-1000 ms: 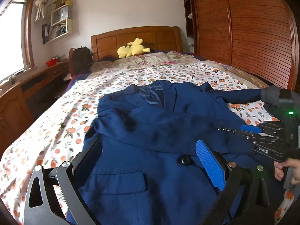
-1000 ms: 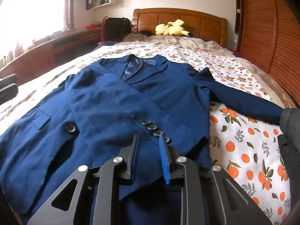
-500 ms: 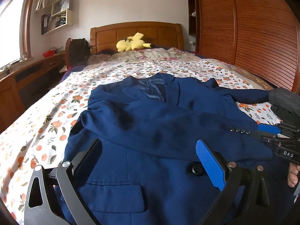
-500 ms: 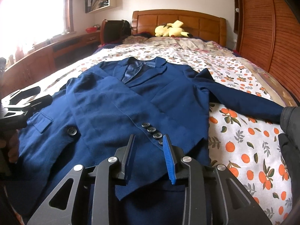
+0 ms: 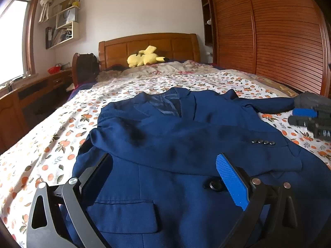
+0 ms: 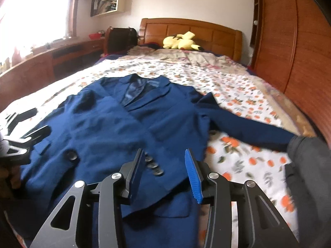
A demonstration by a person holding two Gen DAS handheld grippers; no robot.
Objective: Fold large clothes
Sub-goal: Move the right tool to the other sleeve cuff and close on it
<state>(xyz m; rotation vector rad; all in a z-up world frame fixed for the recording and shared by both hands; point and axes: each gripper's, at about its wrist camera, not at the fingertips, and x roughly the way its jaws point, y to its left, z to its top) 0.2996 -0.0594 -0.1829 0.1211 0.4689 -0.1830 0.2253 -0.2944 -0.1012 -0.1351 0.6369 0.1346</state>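
Since a moment ago the right tongs point(image 6: 165, 165) have let go of the folded sleeve cuff and lifted clear of it, their jaws having just been opening; they now stand partly apart with nothing between them, tilted down over the cuff buttons point(image 6: 153, 166). The left tongs point(image 5: 165, 171) have sunk closer to the cloth and hang wide open and empty just above the front button point(image 5: 215, 185) and pocket flap point(image 5: 124, 216), angled gently downward. The blue jacket point(image 5: 186, 144) lies face up on the bed point(image 5: 62, 136), collar toward the headboard point(image 5: 149, 45), one sleeve folded across its chest, the other sleeve point(image 6: 248, 128) stretched out toward the wardrobe point(image 5: 279, 31). A yellow plush toy point(image 5: 144, 59) rests by the pillows.
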